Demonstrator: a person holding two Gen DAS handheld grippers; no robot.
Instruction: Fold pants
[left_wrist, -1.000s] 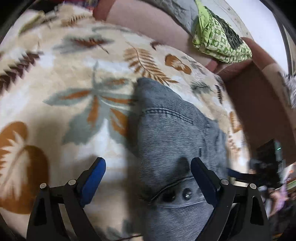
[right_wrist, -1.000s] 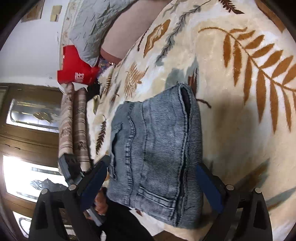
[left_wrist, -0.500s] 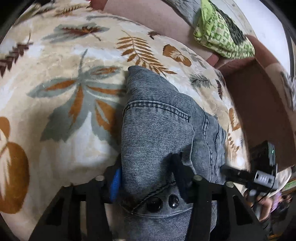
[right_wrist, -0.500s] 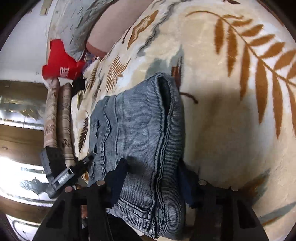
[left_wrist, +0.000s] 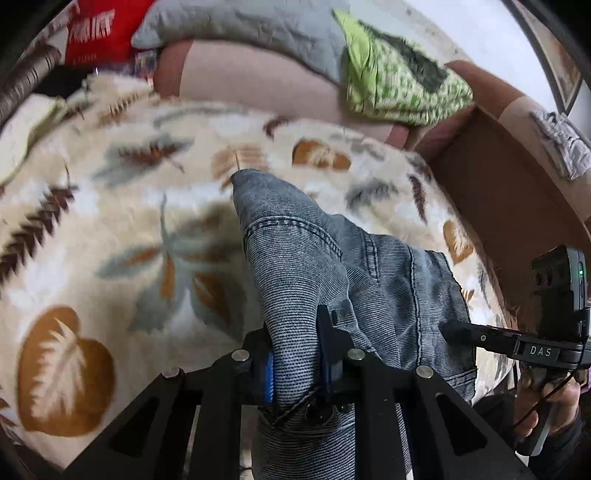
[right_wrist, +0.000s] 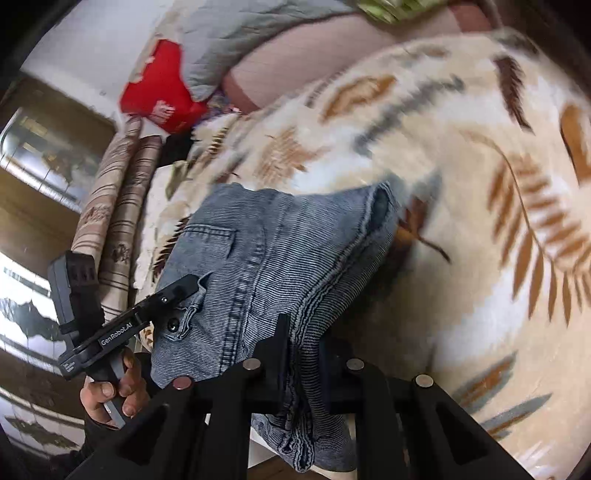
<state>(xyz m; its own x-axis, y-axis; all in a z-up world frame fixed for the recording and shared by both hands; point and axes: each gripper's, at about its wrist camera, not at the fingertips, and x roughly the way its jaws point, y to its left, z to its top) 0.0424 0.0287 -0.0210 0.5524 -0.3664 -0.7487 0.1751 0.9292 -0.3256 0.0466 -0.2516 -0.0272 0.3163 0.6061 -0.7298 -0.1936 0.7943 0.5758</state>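
Each hand-held gripper, left (left_wrist: 295, 350) and right (right_wrist: 301, 354), is clamped on a near edge of the folded jeans (left_wrist: 332, 266), lifting them off the bed's blanket (left_wrist: 110, 221). Uneven pulling could spill the loose layers open.

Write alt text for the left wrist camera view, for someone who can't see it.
The left gripper is shut on the waistband end of folded grey-blue jeans lying on a leaf-print blanket. The right gripper grips the jeans' right edge; a green patterned cloth lies behind.
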